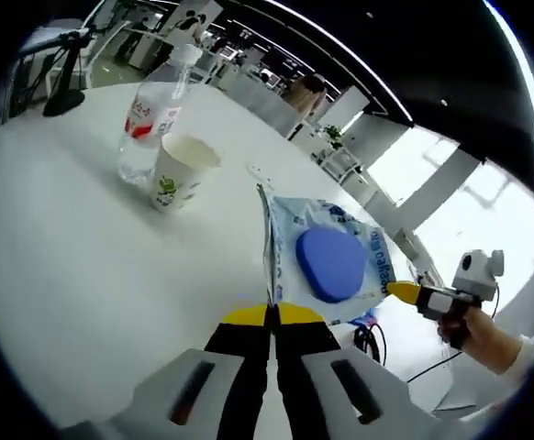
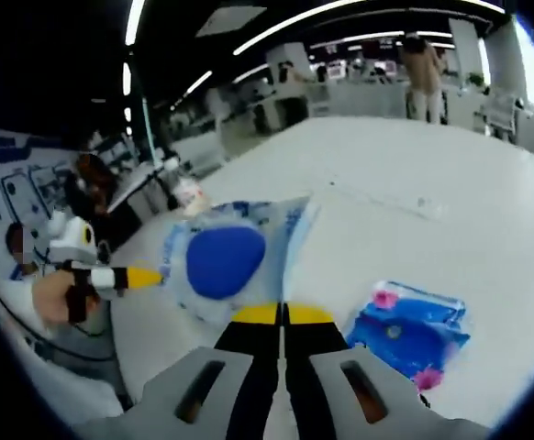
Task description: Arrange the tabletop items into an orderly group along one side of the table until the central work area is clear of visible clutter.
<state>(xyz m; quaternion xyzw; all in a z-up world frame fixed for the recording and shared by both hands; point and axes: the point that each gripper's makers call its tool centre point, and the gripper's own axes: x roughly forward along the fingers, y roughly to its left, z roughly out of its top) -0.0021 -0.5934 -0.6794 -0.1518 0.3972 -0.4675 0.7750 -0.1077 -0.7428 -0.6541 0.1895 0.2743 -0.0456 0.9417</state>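
A soft wet-wipes pack [image 1: 327,257] with a round blue lid is held up between both grippers. My left gripper [image 1: 272,315] is shut on its near edge in the left gripper view. My right gripper [image 1: 405,291] comes in from the right there, its yellow tip on the pack's far edge. In the right gripper view the wet-wipes pack [image 2: 226,261] runs into my right gripper [image 2: 283,314], which is shut on its edge, while the left gripper [image 2: 148,275] meets its other side. A clear water bottle [image 1: 148,119] and a paper cup [image 1: 180,170] stand together on the white table [image 1: 83,257].
A small blue packet with pink spots [image 2: 409,335] lies on the table beside my right jaws. A dark stand base [image 1: 62,96] sits at the table's far edge. Black cables [image 1: 368,339] hang past the rim. A person [image 2: 423,69] stands far behind.
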